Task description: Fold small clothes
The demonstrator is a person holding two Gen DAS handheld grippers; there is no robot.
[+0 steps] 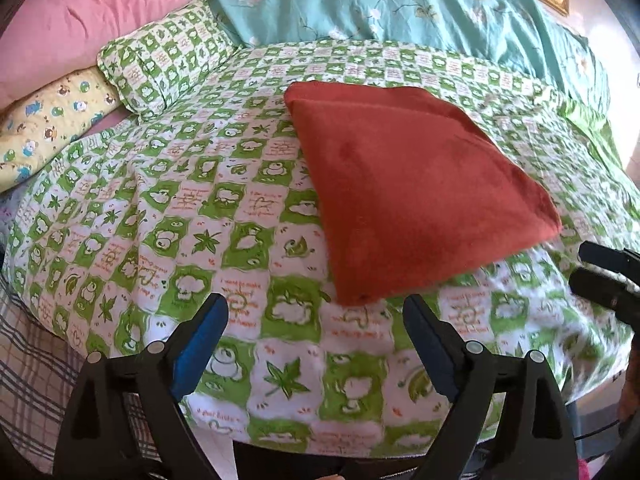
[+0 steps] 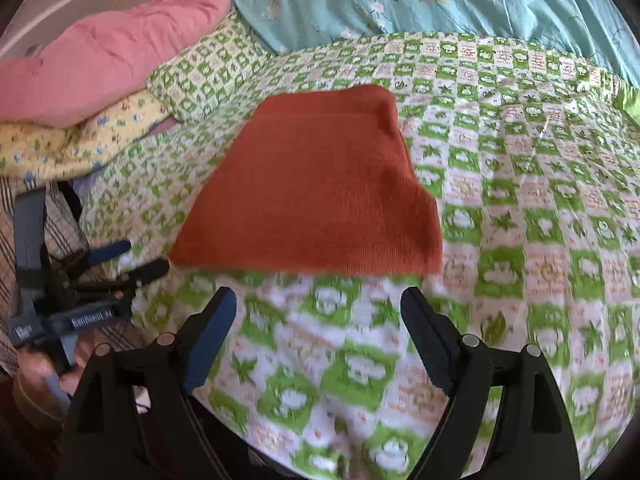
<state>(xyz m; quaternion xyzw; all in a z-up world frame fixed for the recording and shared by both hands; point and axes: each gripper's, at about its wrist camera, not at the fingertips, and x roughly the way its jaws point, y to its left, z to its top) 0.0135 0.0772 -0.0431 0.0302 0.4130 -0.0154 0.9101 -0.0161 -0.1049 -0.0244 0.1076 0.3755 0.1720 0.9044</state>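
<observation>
Both claws gape empty, left claw (image 1: 316, 312) and right claw (image 2: 319, 306); right view alone shows a hand (image 2: 38, 372).

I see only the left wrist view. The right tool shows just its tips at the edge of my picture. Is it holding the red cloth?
Observer: No. The right tool is open with nothing between its fingers. The red cloth lies folded on the bed just beyond it.
Operator: What does the right view show behind my left tool?
Observer: The whole left tool is visible, and a hand grips its handle at the lower left.
</observation>
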